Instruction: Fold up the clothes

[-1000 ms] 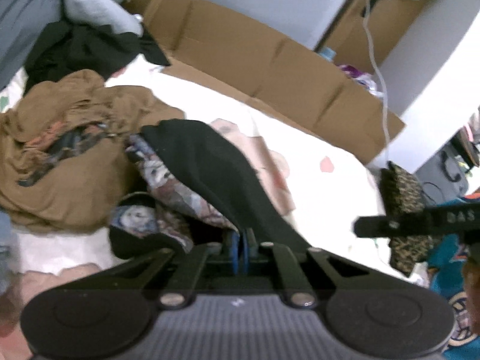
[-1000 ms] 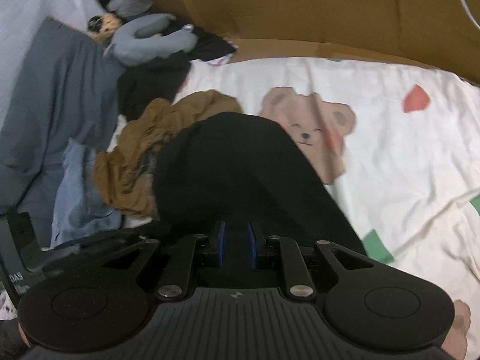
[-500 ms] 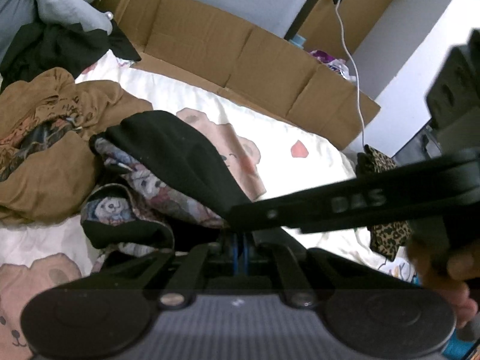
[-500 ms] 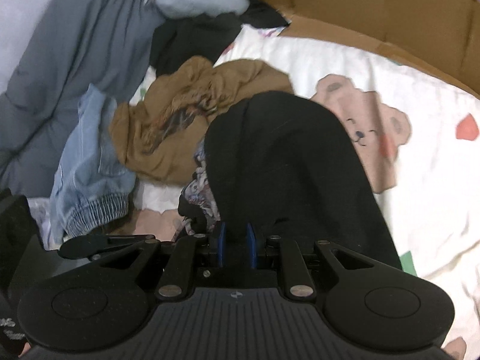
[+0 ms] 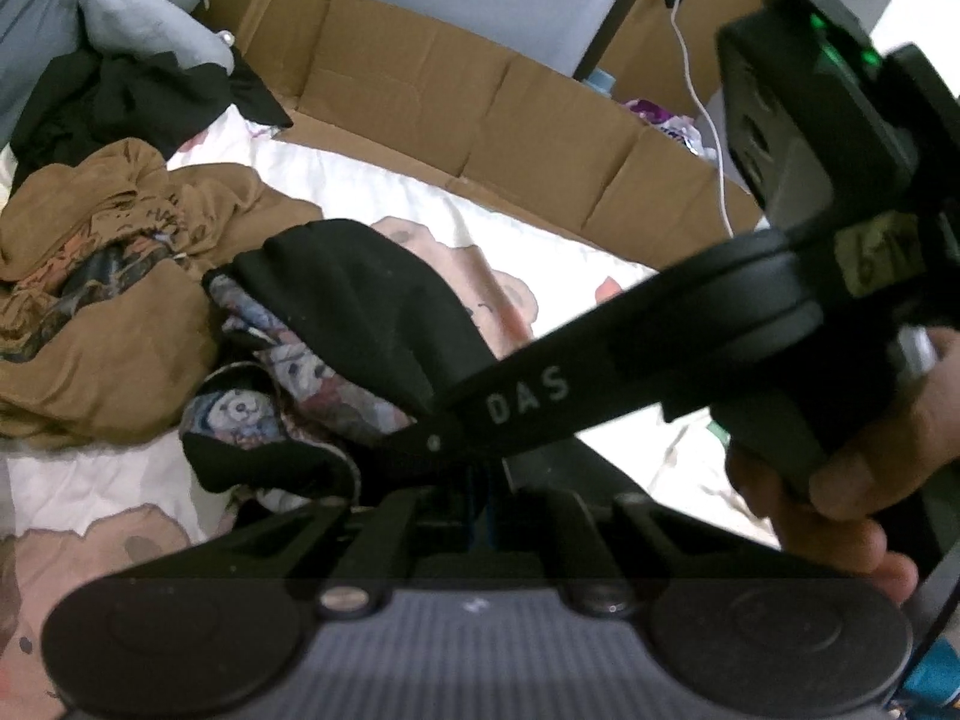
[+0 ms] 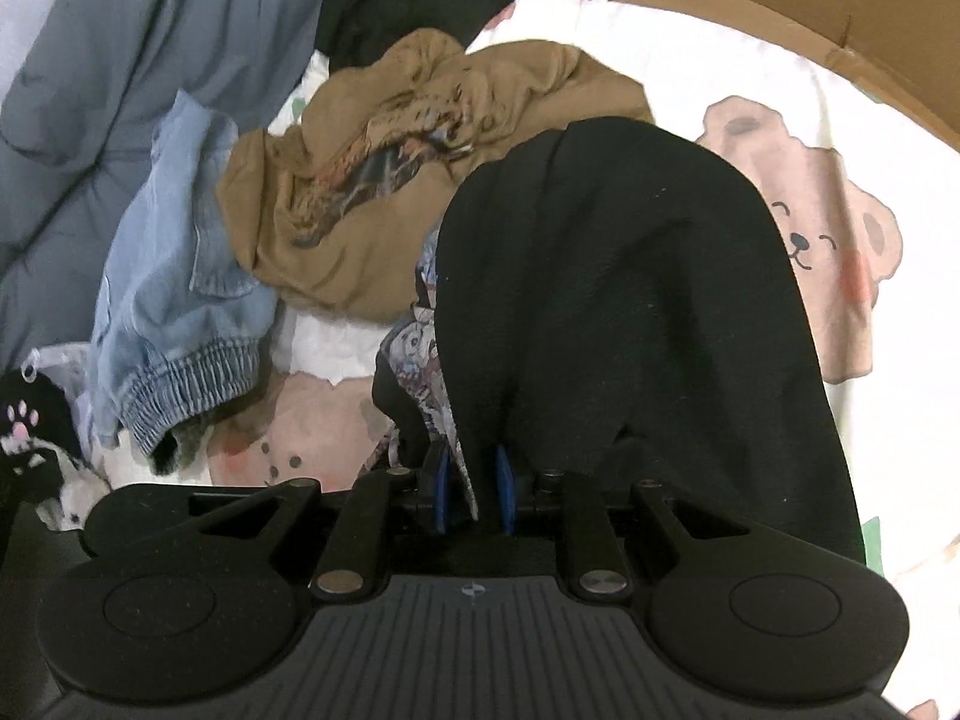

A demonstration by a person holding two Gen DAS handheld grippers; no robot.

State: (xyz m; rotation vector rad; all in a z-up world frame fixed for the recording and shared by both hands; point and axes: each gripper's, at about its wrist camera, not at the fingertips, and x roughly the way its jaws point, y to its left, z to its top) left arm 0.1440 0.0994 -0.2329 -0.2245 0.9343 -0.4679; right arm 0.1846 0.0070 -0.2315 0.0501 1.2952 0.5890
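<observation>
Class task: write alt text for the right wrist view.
The right claw is shut on a black garment lifted over a bear-print bedsheet. A brown shirt and blue denim garment lie crumpled behind it.

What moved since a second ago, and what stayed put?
The right gripper swung across in front of the left gripper, bringing both ends of the black garment together. Both stayed shut on it. The brown shirt and jeans haven't moved.
</observation>
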